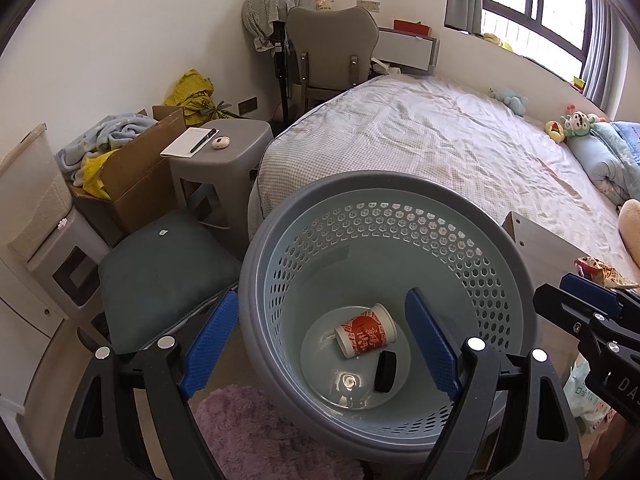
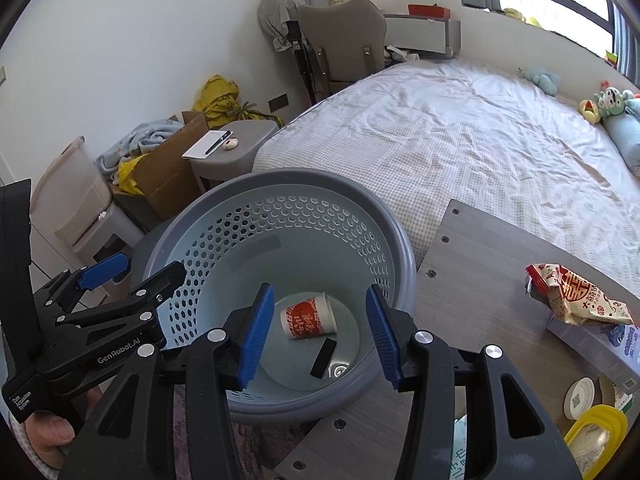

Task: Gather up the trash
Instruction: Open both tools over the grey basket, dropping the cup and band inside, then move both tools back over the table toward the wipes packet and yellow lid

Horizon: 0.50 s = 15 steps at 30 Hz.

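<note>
A grey perforated basket (image 1: 360,180) (image 2: 280,178) stands beside a wooden table (image 2: 480,264). On its bottom lie a red-and-white paper cup (image 1: 366,330) (image 2: 308,318) on its side and a flat black object (image 1: 386,372) (image 2: 324,358). My left gripper (image 1: 322,340) (image 2: 154,264) is open and straddles the basket's left rim, one finger outside and one inside. My right gripper (image 2: 320,332) (image 1: 576,300) hangs open over the basket's near rim with nothing between its pads. A crumpled red-and-white snack wrapper (image 2: 572,296) (image 1: 600,272) lies on the table to the right.
Near the table's right edge sit a blue tissue pack (image 2: 624,344), a white lid (image 2: 580,398) and a yellow-lidded container (image 2: 596,432). A bed (image 1: 440,140) lies behind the basket. A dark cushion (image 1: 160,272), a cardboard box (image 1: 136,184) and a grey stool (image 1: 220,156) stand left. A pink rug (image 1: 256,432) is below.
</note>
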### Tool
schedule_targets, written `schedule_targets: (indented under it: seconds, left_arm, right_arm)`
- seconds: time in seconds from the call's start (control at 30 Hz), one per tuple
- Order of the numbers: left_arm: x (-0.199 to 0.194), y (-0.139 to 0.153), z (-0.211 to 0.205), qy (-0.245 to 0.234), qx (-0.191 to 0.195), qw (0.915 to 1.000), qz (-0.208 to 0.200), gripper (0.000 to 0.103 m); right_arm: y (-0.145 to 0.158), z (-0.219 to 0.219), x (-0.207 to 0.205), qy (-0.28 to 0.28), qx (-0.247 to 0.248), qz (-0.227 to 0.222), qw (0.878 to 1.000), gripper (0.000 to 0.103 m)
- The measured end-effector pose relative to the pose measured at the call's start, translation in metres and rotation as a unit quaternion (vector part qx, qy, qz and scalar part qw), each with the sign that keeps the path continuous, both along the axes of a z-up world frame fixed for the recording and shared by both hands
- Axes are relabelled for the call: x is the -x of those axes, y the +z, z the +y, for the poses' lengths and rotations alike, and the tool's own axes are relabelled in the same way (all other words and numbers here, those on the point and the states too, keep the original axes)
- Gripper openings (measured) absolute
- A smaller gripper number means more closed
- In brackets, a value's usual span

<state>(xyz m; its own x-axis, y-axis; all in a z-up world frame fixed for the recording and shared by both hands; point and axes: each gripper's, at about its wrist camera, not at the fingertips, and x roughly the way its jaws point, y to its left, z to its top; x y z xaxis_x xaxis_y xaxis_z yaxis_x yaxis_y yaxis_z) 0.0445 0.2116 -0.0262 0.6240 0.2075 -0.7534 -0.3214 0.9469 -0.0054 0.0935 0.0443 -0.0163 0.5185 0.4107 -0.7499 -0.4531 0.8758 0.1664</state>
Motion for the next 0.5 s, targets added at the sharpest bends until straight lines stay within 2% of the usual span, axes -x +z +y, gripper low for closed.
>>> schedule_targets:
  seconds: [0.33, 0.5]
  left_arm:
    - [0.011, 0.003, -0.004, -0.001, -0.004, 1.0000, -0.004, 0.082]
    - [0.020, 0.007, -0.010, -0.007, -0.006, 0.9999, -0.009, 0.082]
  right_arm:
    - [0.005, -0.011, 0.014, -0.013, 0.003, -0.011, 1.000, 0.055]
    - [0.007, -0.023, 0.024, -0.024, 0.000, -0.016, 1.000, 0.061]
